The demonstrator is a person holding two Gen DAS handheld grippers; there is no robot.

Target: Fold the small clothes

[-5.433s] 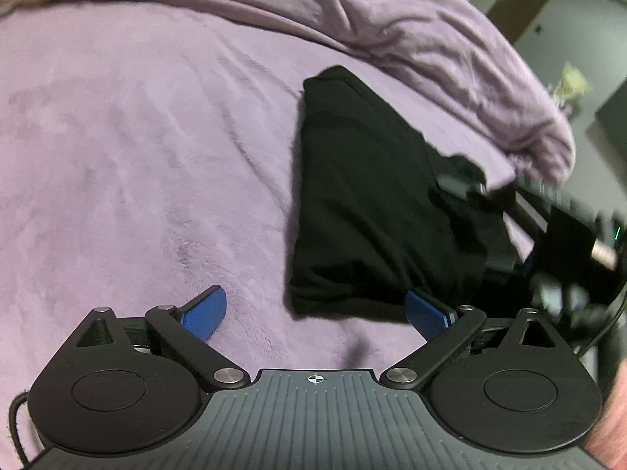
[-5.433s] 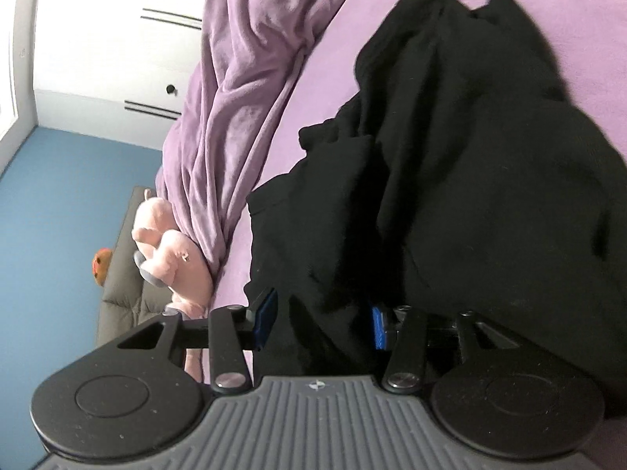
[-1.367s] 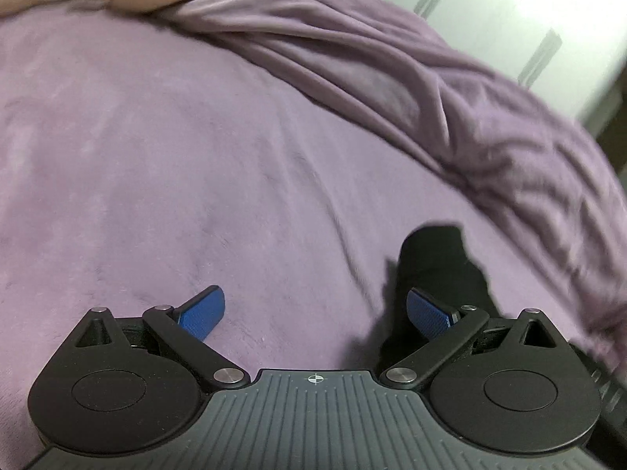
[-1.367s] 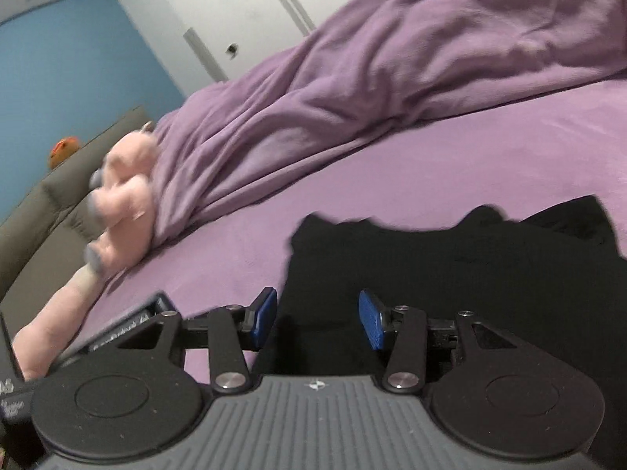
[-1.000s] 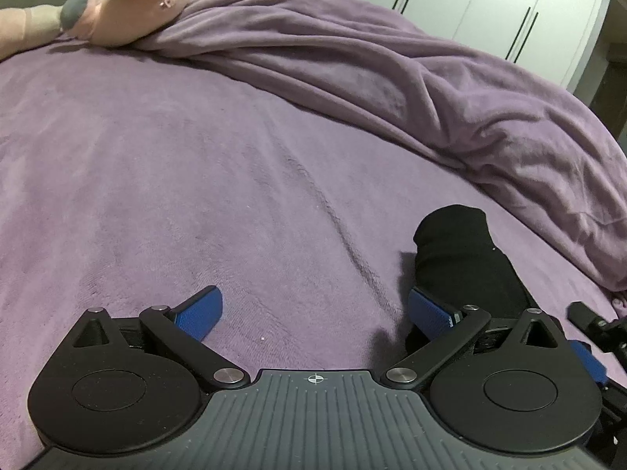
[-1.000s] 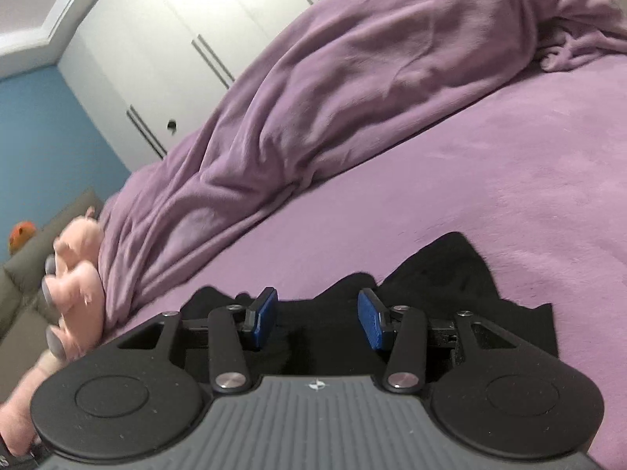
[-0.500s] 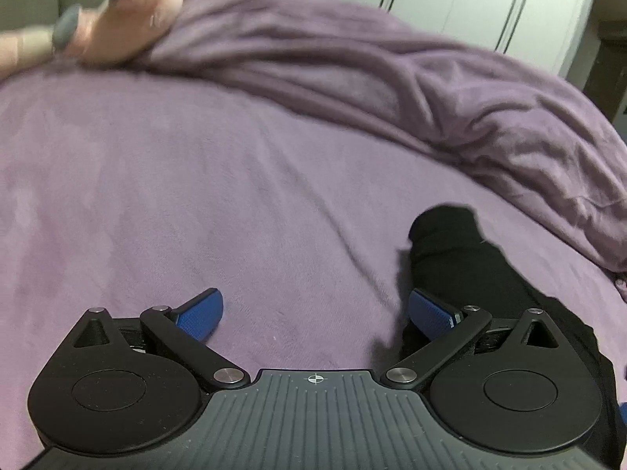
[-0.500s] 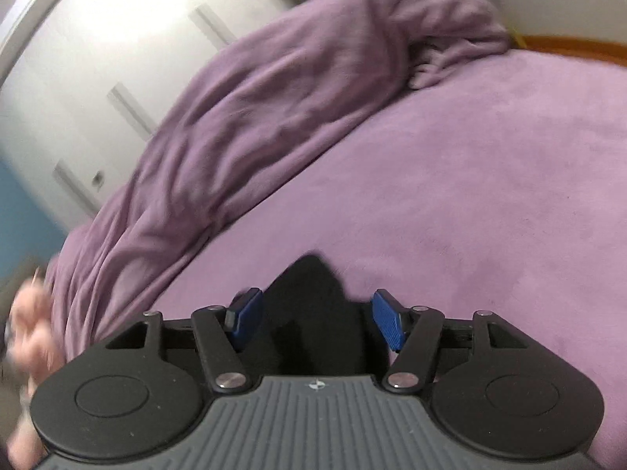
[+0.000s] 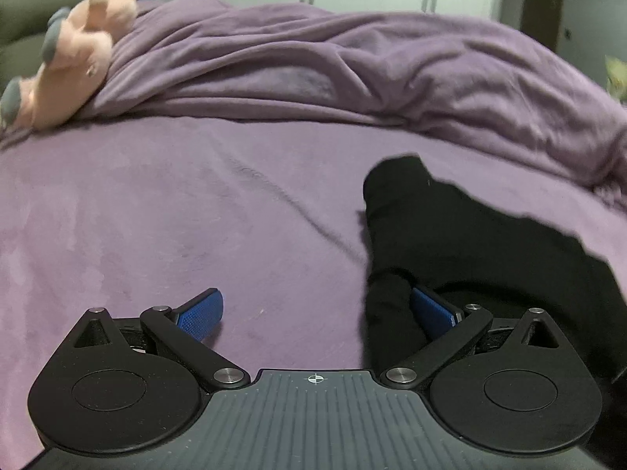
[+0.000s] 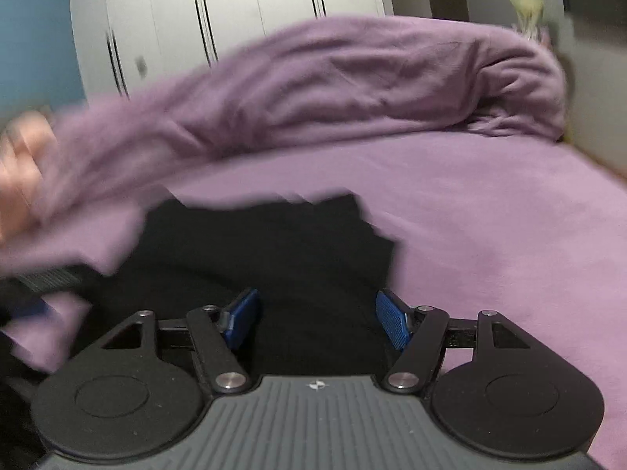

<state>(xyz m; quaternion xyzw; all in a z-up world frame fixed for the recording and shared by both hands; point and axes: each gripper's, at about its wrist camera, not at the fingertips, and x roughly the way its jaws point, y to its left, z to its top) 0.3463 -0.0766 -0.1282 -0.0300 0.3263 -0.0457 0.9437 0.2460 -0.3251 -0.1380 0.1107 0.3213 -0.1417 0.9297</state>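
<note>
The black garment [image 9: 482,243] lies flat on the purple bed [image 9: 196,211], a narrow rounded end of it reaching toward the heaped purple blanket [image 9: 352,70]. The left gripper [image 9: 315,315] stands wide at the garment's near left edge: its right pad sits against a fold of the black cloth, its left pad over bare bed, nothing pinched. The right gripper [image 10: 315,321] hangs over the garment's near middle; its jaws have just been opening and now stand wide, with black cloth under the gap and no grip. Beyond the garment, a pink plush toy [image 9: 74,58] rests against the blanket, with white wardrobe doors [image 10: 235,11] behind.
</note>
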